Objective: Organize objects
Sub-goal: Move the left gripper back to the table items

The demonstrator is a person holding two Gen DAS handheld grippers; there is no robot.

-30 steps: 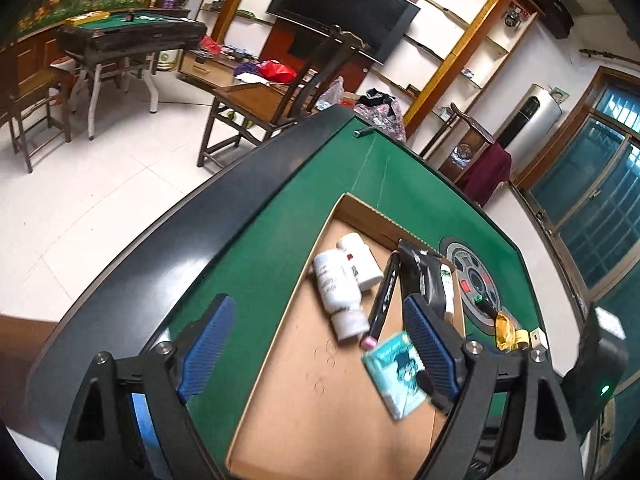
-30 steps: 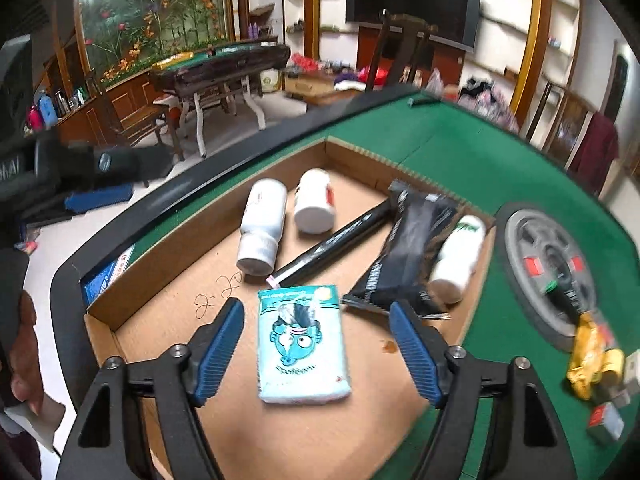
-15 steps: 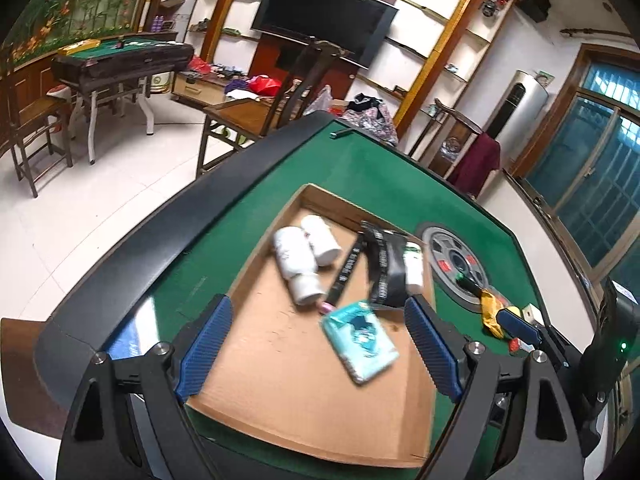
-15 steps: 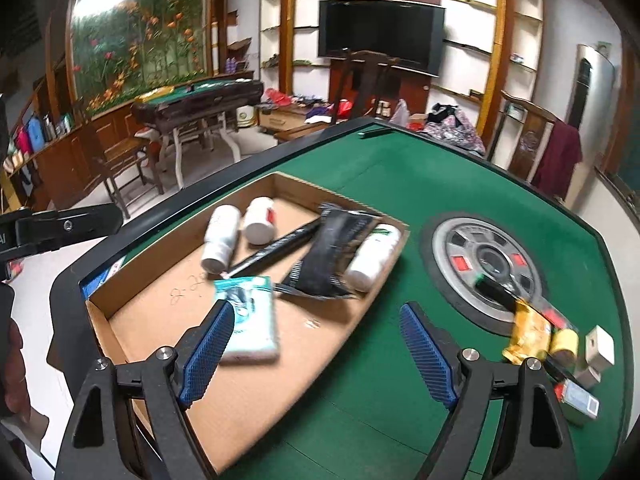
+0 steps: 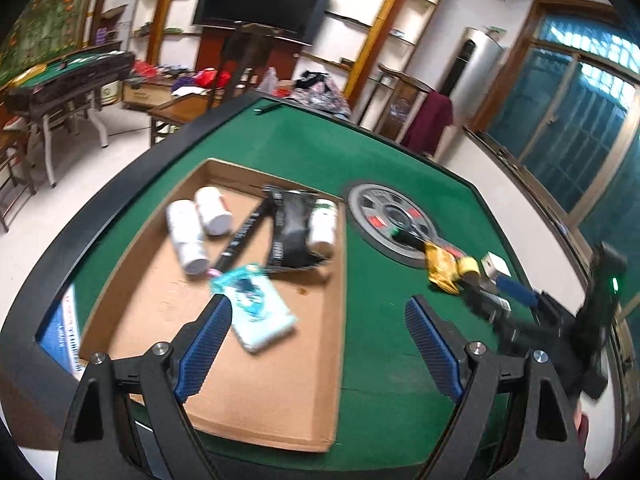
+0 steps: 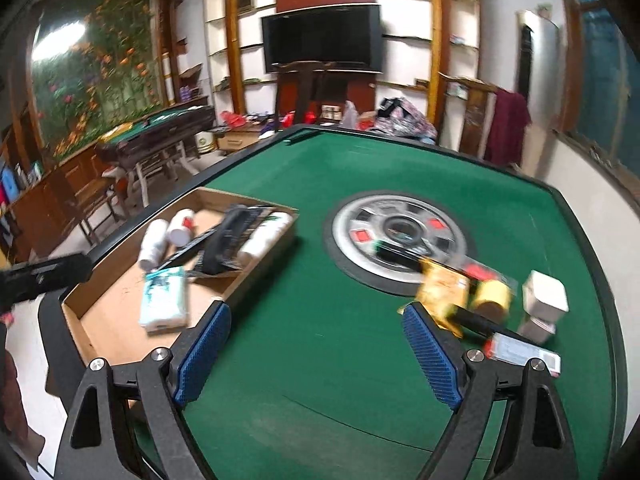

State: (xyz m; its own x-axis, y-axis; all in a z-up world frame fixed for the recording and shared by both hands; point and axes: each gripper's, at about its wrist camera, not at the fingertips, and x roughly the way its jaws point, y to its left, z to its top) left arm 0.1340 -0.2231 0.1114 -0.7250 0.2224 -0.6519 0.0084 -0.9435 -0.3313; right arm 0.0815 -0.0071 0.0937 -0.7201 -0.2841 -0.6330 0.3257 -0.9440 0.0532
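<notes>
Both tongs, left and right, spread above green table, cardboard tray alongside.

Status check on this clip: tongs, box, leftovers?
Both tongs open, empty. Cardboard box holds six items. Loose pile outside box, right side. Nothing blocking.

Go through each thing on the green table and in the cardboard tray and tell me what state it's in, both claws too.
Left claw: open, empty.
Right claw: open, empty.
Cardboard tray: open-topped, partly filled.
Two white bottles: lying on their sides in the tray, touching.
Third white bottle: lying beside the black pouch.
Black pouch: lying flat, crumpled.
Black tube: lying diagonally.
Blue tissue pack: lying flat, closed.
Yellow packet: outside the tray, on the felt.
White box: outside the tray.
</notes>
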